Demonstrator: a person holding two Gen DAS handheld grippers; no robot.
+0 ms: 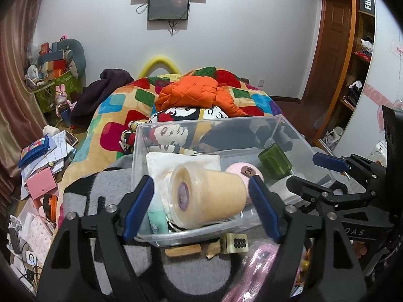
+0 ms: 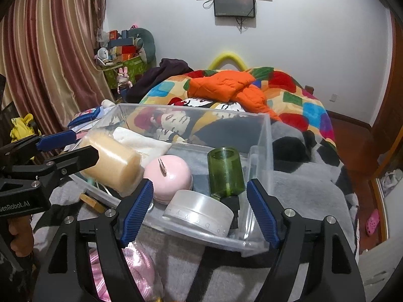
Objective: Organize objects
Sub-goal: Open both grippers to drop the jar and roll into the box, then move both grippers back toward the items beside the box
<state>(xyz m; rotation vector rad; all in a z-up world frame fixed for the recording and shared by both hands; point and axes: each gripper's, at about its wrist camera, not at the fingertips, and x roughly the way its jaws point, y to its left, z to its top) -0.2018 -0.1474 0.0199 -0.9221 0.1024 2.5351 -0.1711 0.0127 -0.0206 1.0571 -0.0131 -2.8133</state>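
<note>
A clear plastic bin stands on the grey blanket. It holds a wrapped beige roll, a white cloth, a pink round case, a green glass bottle and a white round tin. My left gripper is open, its fingers on either side of the roll, which lies in the bin. My right gripper is open at the bin's near rim, around the tin and bottle.
A mahjong-style tile and a wooden piece lie before the bin. A pink woven item lies nearest. Bedding with an orange jacket is behind. Papers and boxes clutter the left floor.
</note>
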